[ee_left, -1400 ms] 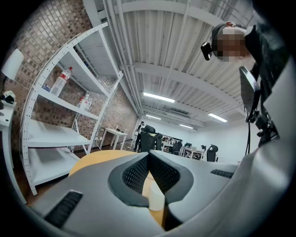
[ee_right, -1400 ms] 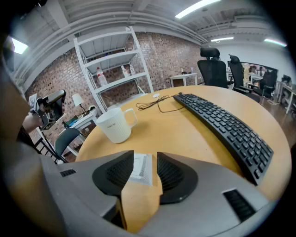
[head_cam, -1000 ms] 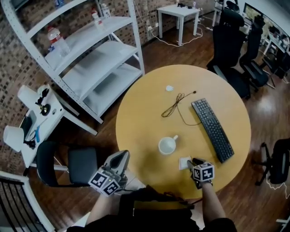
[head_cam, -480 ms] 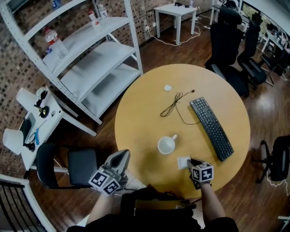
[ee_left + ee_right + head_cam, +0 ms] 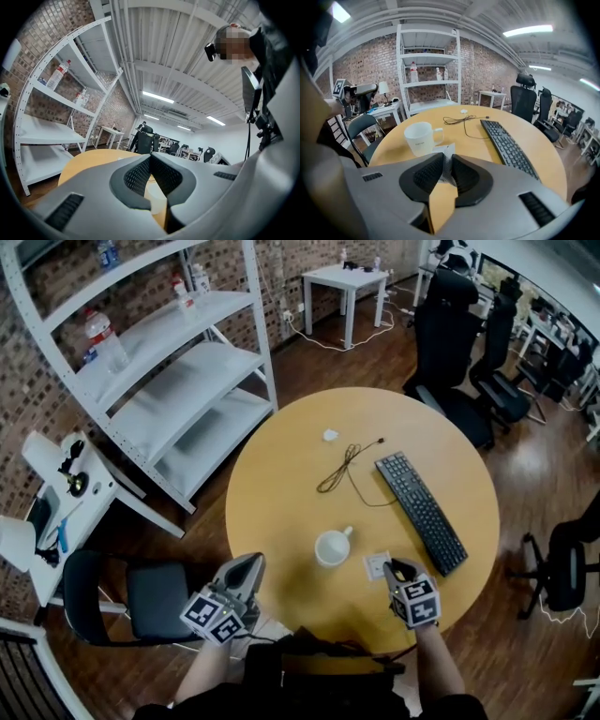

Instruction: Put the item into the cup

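A white cup point(image 5: 331, 547) stands upright on the round wooden table point(image 5: 281, 484), handle toward the far right. Just to its right lies a small white packet point(image 5: 378, 564), the item. My right gripper point(image 5: 398, 570) is at the packet's near right edge. In the right gripper view the jaws are closing, with the packet point(image 5: 446, 152) pinched between the pads and the cup point(image 5: 421, 137) a little beyond on the left. My left gripper point(image 5: 246, 570) hangs off the table's near left edge, shut and empty, its tips point(image 5: 150, 158) meeting.
A black keyboard point(image 5: 421, 511) lies diagonally on the right of the table, a black cable point(image 5: 342, 468) and a small white object point(image 5: 330, 435) beyond the cup. A white shelf rack point(image 5: 169, 381) stands at the left. Office chairs point(image 5: 459, 334) stand behind, a black chair point(image 5: 122, 601) near left.
The right gripper's tips have come up to the packet's edge. The head view has shifted a little. The left gripper and the cup stay where they were.
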A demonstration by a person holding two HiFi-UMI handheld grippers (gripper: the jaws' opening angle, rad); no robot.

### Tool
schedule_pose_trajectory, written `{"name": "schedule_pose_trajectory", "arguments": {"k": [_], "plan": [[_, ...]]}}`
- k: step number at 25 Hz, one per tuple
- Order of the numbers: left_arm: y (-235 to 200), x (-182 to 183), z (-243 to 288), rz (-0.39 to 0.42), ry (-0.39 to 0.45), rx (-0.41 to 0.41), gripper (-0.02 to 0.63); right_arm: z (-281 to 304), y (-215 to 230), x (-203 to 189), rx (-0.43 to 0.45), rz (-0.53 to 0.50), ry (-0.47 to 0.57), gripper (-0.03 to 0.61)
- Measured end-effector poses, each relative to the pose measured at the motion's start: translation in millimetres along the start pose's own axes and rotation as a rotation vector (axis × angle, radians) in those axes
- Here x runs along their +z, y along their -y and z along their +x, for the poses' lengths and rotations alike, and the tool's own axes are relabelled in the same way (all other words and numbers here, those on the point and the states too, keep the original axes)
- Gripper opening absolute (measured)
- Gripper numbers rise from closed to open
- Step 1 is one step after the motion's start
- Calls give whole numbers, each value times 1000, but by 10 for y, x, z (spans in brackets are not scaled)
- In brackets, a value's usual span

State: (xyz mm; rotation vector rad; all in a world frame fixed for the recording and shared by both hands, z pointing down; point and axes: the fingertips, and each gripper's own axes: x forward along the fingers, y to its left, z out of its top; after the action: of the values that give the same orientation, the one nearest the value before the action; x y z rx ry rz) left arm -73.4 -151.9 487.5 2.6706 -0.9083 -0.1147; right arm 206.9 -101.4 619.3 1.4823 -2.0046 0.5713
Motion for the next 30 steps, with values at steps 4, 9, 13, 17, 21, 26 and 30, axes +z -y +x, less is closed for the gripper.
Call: {"name": "schedule_pose_trajectory", "arguments": {"k": [4, 9, 13, 17, 21, 26, 30], "plan": [[-55, 100, -24, 13, 26, -4, -8, -142, -108, 490, -11, -69, 73, 63], [-112, 186, -167, 20, 68, 27, -8, -156, -270, 972, 18, -169, 134, 63], [-196, 193, -363, 15, 90, 73, -8, -27, -457, 1207, 31, -303, 140, 63], [-302, 181, -602, 6, 107, 129, -8, 215, -612, 1225, 11, -469, 90, 63], [-386, 183, -834, -1, 119, 178, -8, 377, -732, 1192, -8, -588, 56, 71], [-459, 170, -1000, -4, 118, 209, -8, 537, -825, 1013, 1, -623, 2, 108], [-460, 145, -1027, -6, 109, 208, -8, 515, -831, 995, 4, -563, 18, 121]]}}
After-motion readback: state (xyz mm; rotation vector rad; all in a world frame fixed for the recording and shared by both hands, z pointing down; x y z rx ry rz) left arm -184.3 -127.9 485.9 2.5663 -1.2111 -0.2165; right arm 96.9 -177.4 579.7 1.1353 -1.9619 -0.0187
